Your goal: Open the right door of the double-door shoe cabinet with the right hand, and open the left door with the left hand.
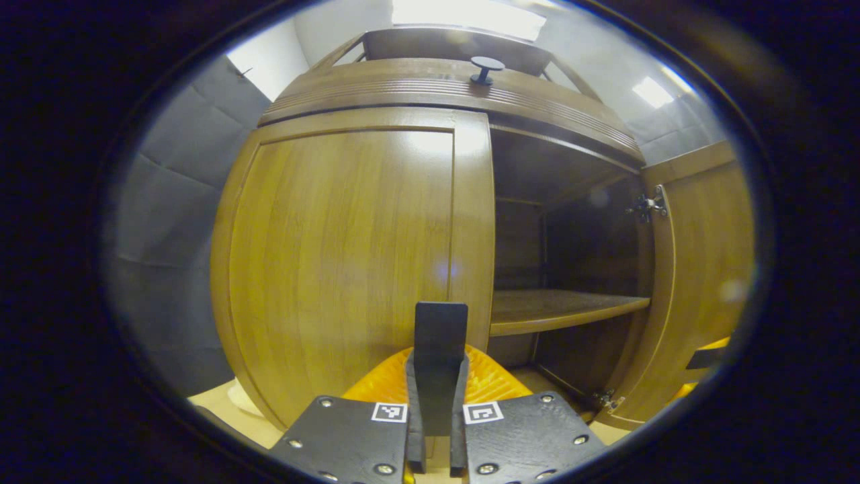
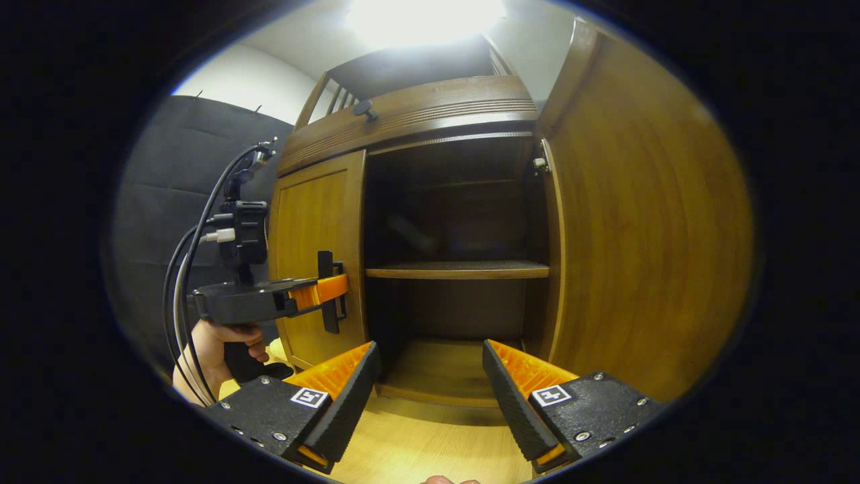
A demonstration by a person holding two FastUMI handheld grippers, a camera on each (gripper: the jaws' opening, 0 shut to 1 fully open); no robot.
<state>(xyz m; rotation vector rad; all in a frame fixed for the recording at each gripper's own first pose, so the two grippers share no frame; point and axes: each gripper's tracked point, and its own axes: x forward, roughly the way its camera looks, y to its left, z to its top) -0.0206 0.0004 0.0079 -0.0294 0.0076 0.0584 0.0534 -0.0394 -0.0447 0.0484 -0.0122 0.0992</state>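
In the left gripper view, I see the cabinet point(image 1: 430, 87) close ahead. Its right door point(image 1: 699, 282) is swung wide, so the shelf point(image 1: 564, 306) and dark interior are exposed; I judge that half done. The left door point(image 1: 349, 269) is flat and closed, so that half remains. My left gripper point(image 1: 440, 356) is clenched on a dark upright bar that I take for the left door's handle point(image 1: 440, 323); both fingers press on it from either side, right at the door's inner edge.

In the right gripper view, the right door point(image 2: 645, 235) stands open at my right, well clear of the cabinet's point(image 2: 416, 114) mouth, with the shelf point(image 2: 457, 270) and floor board point(image 2: 437, 366) bare inside. My right gripper point(image 2: 430, 376) is released, jaws spread wide, holding and touching nothing, in front of the opening. Farther off, at the left door point(image 2: 319, 269), I see the left gripper point(image 2: 332, 289) in a hand point(image 2: 222, 346), its fingers around the handle point(image 2: 328, 292). The door looks shut there too. What is left, as I judge it, is pulling that door outward.
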